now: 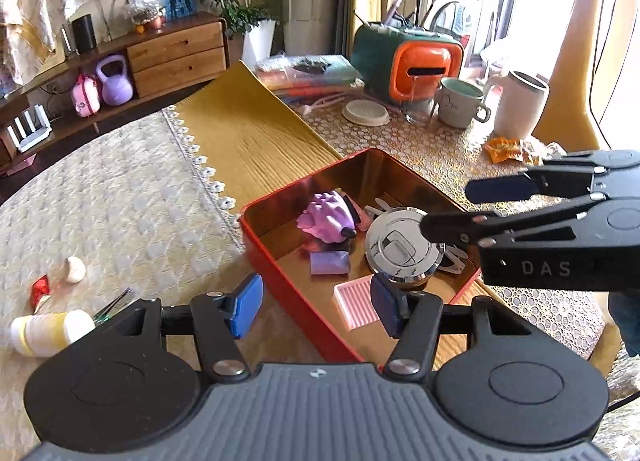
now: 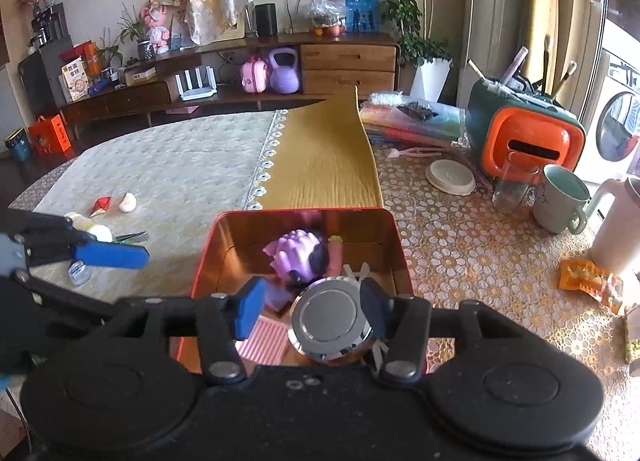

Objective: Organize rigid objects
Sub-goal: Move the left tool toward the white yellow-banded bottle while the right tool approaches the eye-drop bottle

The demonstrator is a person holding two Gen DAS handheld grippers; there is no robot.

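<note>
While my right gripper (image 2: 312, 307) hangs over the red tin (image 2: 394, 245) with jaws apart around the chrome disc (image 2: 330, 319), not pressing it, the loose bottle (image 1: 48, 331) lies on the tabletop left of my left gripper (image 1: 316, 309). Its jaws are half open and empty, so this hand is nearer.

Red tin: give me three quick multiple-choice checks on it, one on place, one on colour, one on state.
1. Where does the round chrome disc lie?
A. inside the red tin
B. on the cream cloth
C. beside the mug

2. What colour is the ridged flat piece in the tin?
A. green
B. pink
C. black

3. What is between the left gripper pads?
A. the disc
B. a bottle
C. nothing

Key: 1 A, walled in by the tin; 2 B, pink ridges show in both views; 3 C, the pads stand apart, empty.
</note>
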